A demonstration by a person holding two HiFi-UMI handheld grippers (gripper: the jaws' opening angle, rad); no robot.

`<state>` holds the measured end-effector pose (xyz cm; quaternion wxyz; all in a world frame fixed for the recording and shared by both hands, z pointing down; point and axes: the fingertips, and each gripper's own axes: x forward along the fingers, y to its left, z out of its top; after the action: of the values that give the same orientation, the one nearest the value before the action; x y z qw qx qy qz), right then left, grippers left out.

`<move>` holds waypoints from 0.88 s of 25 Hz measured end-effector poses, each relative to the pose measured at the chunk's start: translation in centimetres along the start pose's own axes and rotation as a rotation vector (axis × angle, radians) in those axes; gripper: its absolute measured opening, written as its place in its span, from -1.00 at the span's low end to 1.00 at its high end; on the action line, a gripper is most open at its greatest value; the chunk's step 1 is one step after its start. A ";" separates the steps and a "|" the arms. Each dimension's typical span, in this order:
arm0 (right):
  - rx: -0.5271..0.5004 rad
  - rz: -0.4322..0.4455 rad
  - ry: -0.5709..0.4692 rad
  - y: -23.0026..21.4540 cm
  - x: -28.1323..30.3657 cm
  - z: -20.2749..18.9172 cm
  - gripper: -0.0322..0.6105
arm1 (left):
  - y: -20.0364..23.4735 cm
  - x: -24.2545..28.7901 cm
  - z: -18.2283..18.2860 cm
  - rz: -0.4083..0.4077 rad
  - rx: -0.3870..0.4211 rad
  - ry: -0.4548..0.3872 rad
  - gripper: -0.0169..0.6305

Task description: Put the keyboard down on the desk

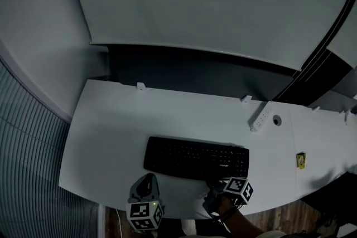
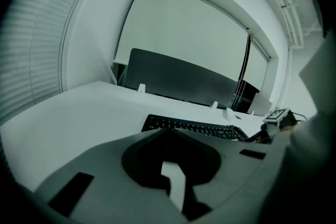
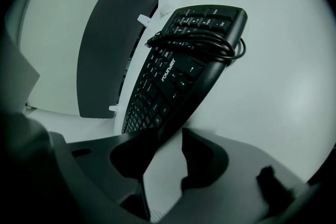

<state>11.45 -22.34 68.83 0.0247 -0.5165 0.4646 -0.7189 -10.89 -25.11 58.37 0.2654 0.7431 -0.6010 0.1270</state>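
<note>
the black keyboard (image 1: 196,158) lies flat on the white bench (image 1: 111,120), near the front edge and about midway along it, its long side parallel to that edge; a coiled black cable (image 3: 205,44) rests across the keys at one end, as the right gripper view shows.

the right gripper (image 1: 216,185) sits at the bench's front edge, just at the keyboard's near right corner; its jaws are released and stand apart; the keyboard's near edge reaches in between them beside one jaw, and a strip of bare bench shows between that edge and the other jaw, so nothing is pinched.

the left gripper (image 1: 147,178) is at the front edge too, just left of the keyboard's near left corner and apart from it; its jaws are clenched together with nothing between them, pointing along the bench toward the keyboard.

a white power strip (image 1: 260,116) lies toward the back right, well apart from the keyboard; a small yellow thing (image 1: 301,160) lies further right; a dark partition (image 1: 195,72) stands behind the bench.
</note>
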 end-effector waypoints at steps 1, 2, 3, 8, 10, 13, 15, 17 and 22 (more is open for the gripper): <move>0.002 -0.001 -0.008 -0.1 -0.1 0.0 -0.45 | 0.0 0.0 0.0 -0.005 0.000 0.001 -0.86; 0.004 -0.001 -0.016 -0.2 -0.3 0.0 -0.45 | 0.1 0.0 -0.1 -0.011 0.001 0.003 -0.86; 0.005 -0.001 -0.025 -0.3 -0.5 -0.1 -0.45 | 0.2 -0.1 -0.1 -0.018 0.002 0.006 -0.87; -0.014 0.014 -0.089 0.1 -1.7 -0.4 -0.45 | 0.4 -0.3 0.0 -0.056 0.020 0.016 -0.87; -0.042 0.024 -0.127 0.4 -2.3 -0.5 -0.45 | 0.5 -0.2 0.2 -0.075 0.032 0.018 -0.86; -0.104 0.042 -0.185 1.4 -3.5 -0.1 -0.45 | 0.4 0.1 0.7 -0.100 0.056 0.025 -0.86; -0.160 0.050 -0.231 2.2 -4.5 0.5 -0.45 | 0.1 0.2 1.1 -0.117 0.065 0.025 -0.86; -0.235 0.052 -0.279 3.1 -5.8 1.2 -0.45 | -0.6 0.3 1.6 -0.139 0.072 0.020 -0.86; -0.528 0.027 -0.417 6.1 -9.6 3.7 -0.45 | -3.6 0.5 3.0 -0.201 0.097 0.000 -0.87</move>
<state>15.99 -23.21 57.82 -0.0061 -0.6348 0.6264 -0.4523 -7.71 -26.65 55.31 0.2405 0.8115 -0.5167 0.1288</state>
